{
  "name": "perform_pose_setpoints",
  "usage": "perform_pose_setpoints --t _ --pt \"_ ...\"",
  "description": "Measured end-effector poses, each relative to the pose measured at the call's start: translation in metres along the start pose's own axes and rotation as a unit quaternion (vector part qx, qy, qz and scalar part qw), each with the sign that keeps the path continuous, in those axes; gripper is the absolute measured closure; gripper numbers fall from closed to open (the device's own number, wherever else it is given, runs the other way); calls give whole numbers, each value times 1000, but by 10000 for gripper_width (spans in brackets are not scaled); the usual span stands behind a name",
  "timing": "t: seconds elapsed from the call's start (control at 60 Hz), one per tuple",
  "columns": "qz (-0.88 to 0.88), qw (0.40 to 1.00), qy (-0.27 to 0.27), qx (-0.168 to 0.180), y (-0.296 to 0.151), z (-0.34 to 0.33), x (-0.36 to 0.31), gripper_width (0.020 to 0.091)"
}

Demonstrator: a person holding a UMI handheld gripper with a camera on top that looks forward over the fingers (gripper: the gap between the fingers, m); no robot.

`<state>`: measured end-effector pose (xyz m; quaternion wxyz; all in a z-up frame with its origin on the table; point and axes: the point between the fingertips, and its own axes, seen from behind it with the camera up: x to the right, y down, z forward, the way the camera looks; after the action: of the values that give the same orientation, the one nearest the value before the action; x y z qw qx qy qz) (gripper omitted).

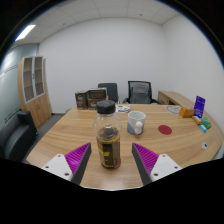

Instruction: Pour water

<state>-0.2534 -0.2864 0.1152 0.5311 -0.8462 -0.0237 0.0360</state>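
A clear bottle (107, 137) with a black cap, a brown label and dark liquid stands upright on the round wooden table (60, 137). It sits between and slightly ahead of my fingers, with a gap on each side. My gripper (110, 161) is open; the magenta pads (75, 157) face inward on either side. Beyond the bottle to the right stands a white cup (136, 122).
A small red item (166, 129) lies on the table right of the cup. More small items and a purple card (199, 104) sit at the far right. Black office chairs (141, 91) ring the far side, and a wooden cabinet (33, 86) stands at left.
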Motion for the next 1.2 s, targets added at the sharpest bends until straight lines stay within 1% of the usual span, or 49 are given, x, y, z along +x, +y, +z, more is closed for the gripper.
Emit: perform_pose_setpoints --t 0.033,0.083,0.167,0.2,0.233,0.283,0.35,0.383,0.4,0.45,0.483,0.517,0.55,0.617,0.667,0.75,0.833,0.883,0.933,1.0,1.05,1.2 --pt "2 1000 6 4 -1 14 -4 278" --pt "3 1000 16 13 -2 33 -7 313" --pt "1 999 34 21 -2 57 -5 420" --pt "0 999 37 27 -3 67 -4 481" --pt "-3 999 40 31 -2 70 -5 583" --pt "-3 998 46 47 -6 74 -2 605" --pt "-7 997 43 58 -9 77 -4 640" --pt "-6 997 44 60 -10 78 -1 660" --pt "-6 997 45 61 -10 78 -1 681" --pt "-8 997 46 58 -9 78 -1 708" --pt "-14 997 45 56 -10 80 -2 710" --pt "-21 997 46 54 -14 83 -6 734" --pt "-24 998 41 52 -17 86 -8 735" --pt "-3 998 24 58 -34 87 -20 734" --pt "30 997 11 76 -57 88 -30 734" --pt "115 987 -34 106 -104 93 -39 734" --pt "239 959 -87 127 -152 103 -48 734" --pt "316 933 -116 131 -179 112 -54 736" --pt "396 897 -147 131 -195 124 -52 735" --pt "505 832 -192 125 -213 135 -48 736" --pt "582 776 -215 111 -223 141 -42 740" --pt "714 652 -238 93 -213 176 -13 739"
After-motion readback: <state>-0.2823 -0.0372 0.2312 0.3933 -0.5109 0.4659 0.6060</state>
